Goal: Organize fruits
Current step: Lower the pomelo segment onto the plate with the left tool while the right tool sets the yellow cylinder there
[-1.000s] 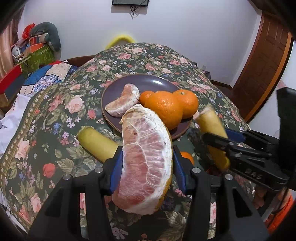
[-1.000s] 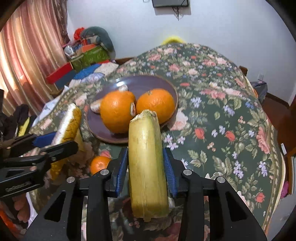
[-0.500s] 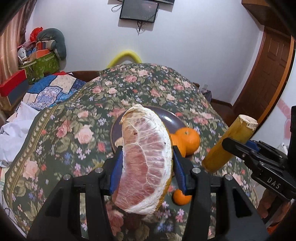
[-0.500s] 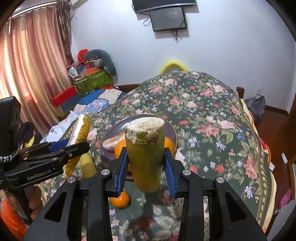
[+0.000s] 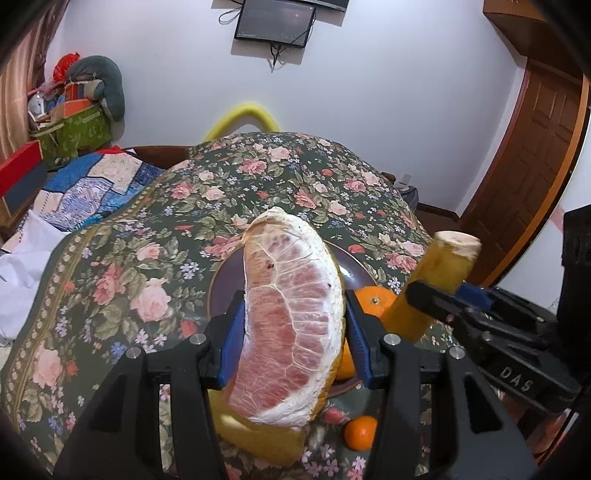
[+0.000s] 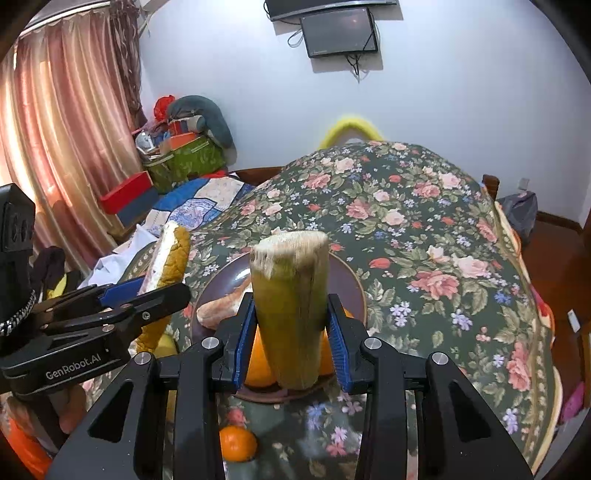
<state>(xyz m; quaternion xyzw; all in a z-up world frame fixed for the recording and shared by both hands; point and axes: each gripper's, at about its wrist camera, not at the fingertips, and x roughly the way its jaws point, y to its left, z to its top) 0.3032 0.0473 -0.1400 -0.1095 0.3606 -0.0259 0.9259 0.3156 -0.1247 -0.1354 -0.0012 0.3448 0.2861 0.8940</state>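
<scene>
Closest to the cameras, both grippers are loaded. The left gripper (image 5: 293,332) has its blue pads clamped on a big pomelo wedge (image 5: 291,321), pink flesh facing the lens, yellow rind on the back, held up off the table and standing roughly upright. From the right wrist view you can see that same wedge edge-on (image 6: 168,258), rind side out. The right gripper (image 6: 291,332) is pinching a yellow-green cut stalk (image 6: 291,310), looks like sugarcane but can't swear to it, frayed cut end pointing up. In the left view it leans in from the right (image 5: 436,284), tilted toward the wedge but not touching it.

Right under the grippers, a small orange (image 6: 237,443) sits loose on the floral tablecloth (image 6: 424,229), just outside the plate. There's another yellow piece (image 5: 258,435) lying on the cloth below the wedge, mostly hidden.

A bit further on is the dark purple plate (image 6: 347,280), with oranges (image 5: 375,299) on its near side, partly blocked by what's being held, and a second peeled pomelo segment (image 6: 221,306) lying on its left part.

Past the table: a patchwork quilt (image 5: 92,192), green boxes (image 6: 184,162) piled in the corner, a pink curtain (image 6: 62,147), a screen (image 6: 338,31) on the white wall, and a wooden door (image 5: 532,166) off to the right.
</scene>
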